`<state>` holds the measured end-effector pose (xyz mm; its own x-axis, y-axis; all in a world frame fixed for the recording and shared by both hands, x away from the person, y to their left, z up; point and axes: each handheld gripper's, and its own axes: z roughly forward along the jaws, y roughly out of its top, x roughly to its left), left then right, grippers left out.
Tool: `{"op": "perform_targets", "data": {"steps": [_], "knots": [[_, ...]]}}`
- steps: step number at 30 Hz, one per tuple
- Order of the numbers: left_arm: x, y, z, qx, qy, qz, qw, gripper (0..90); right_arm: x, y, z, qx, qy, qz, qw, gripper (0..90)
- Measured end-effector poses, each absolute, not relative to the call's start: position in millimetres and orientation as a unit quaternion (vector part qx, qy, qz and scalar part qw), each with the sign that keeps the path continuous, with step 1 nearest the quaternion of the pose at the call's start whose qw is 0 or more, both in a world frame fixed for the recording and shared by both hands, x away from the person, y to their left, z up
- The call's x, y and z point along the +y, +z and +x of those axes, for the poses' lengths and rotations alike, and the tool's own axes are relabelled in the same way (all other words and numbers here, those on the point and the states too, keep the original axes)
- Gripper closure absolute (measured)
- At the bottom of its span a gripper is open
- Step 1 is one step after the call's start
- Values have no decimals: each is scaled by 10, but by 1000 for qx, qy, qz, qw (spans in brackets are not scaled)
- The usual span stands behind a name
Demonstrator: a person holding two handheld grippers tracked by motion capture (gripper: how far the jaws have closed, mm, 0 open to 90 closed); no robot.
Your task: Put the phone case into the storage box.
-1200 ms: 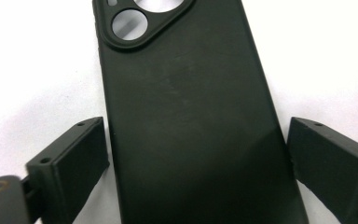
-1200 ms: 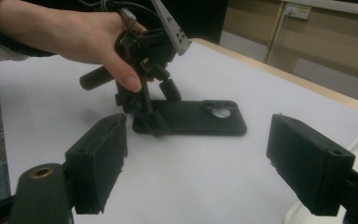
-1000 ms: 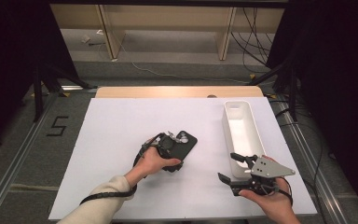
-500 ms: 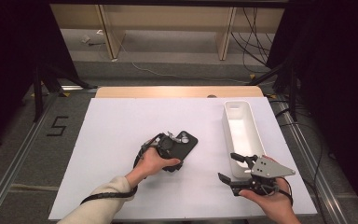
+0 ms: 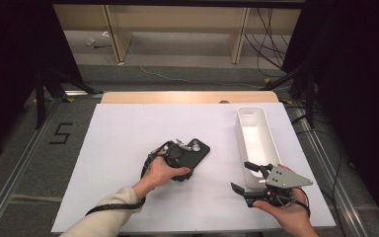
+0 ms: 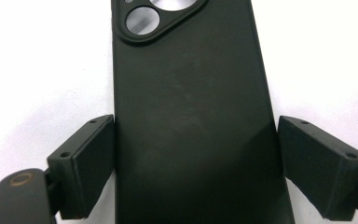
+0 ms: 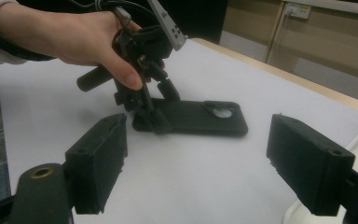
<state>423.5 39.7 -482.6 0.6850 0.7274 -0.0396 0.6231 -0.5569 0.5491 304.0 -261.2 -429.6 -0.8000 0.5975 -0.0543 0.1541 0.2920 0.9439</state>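
Note:
A black phone case point(image 5: 199, 149) lies flat on the white table top point(image 5: 123, 133), camera cutout facing up. My left gripper point(image 5: 178, 152) points down over its near end. In the left gripper view the case point(image 6: 191, 93) runs up between the two jaws. The left pad point(image 6: 91, 163) sits against its edge and the right pad point(image 6: 317, 163) stands a sliver off it, so the left gripper point(image 6: 196, 172) is open. My right gripper point(image 5: 245, 177) hovers open at the front right with nothing between its jaws. It looks toward the case point(image 7: 200, 119) and the left gripper point(image 7: 150, 116).
A long white tray point(image 5: 241, 129) stands along the right side of the table, just behind my right gripper. A wooden strip point(image 5: 187, 97) borders the table's far edge. Cables and shelf legs lie on the floor beyond.

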Motion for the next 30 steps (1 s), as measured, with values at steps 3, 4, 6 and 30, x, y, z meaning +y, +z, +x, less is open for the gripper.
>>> {"op": "perform_targets", "data": {"steps": [3,4,6,30], "knots": [[410,-4826,4240,387,96,875,275,139,-2613,-4295,3039,777,544,242,204,215],[413,-4824,4240,388,96,874,276,140,-2613,-4295,3039,777,544,242,204,215],[414,-4824,4237,388,99,873,277,142,-2614,-4294,3038,777,544,242,204,215],[432,-4751,4219,394,108,865,292,155,-2615,-4296,3041,777,544,242,204,215]]}}
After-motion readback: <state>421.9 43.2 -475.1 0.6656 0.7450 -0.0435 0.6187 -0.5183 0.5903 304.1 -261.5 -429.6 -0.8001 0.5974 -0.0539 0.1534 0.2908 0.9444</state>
